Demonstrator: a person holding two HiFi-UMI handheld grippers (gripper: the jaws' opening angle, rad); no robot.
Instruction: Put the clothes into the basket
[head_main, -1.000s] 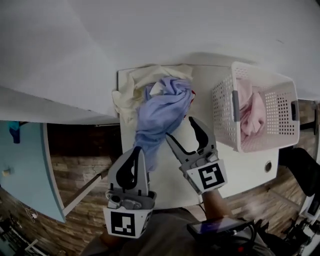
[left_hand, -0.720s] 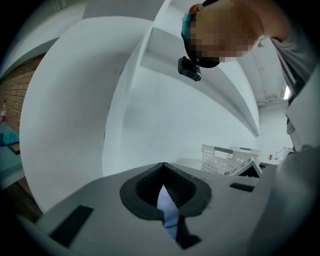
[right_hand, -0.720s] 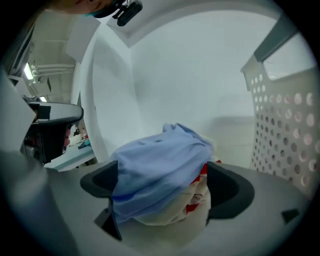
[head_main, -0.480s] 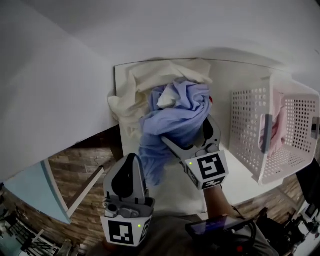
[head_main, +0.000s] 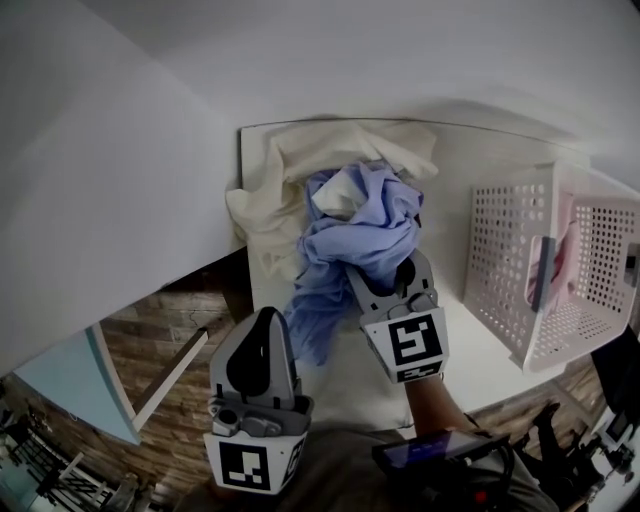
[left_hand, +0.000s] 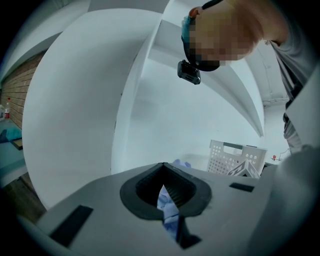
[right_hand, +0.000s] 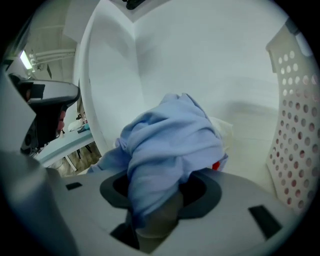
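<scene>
Your right gripper (head_main: 392, 278) has just been closing, and its jaws are now clenched on a bunched fold of the blue garment (head_main: 355, 225). In the right gripper view the cloth fills the gap between the jaws and spills over them toward you. On the back of the gripper, its cube shows a black-and-white square marker.

Your left gripper (head_main: 266, 325) sits at about 7 o'clock from the right one, with its jaws pressed together and nothing between them. Through the slit left between them, the left gripper view shows only a strip of blue cloth lying beyond. This gripper's cube carries a square marker too.

The blue garment is heaped on the white tabletop (head_main: 450, 190). One tail trails off toward 7 o'clock, over the tabletop's near left edge. A small red scrap (right_hand: 216, 165) peeps out from under its right side. A cream cloth (head_main: 280, 190) lies crumpled under and behind the blue garment, spreading from 9 to 12 o'clock around it.

The white perforated basket (head_main: 505, 260) stands at 3 o'clock from the blue garment, apart from it, on the right end of the tabletop. A pink garment (head_main: 570, 250) is already inside it.
</scene>
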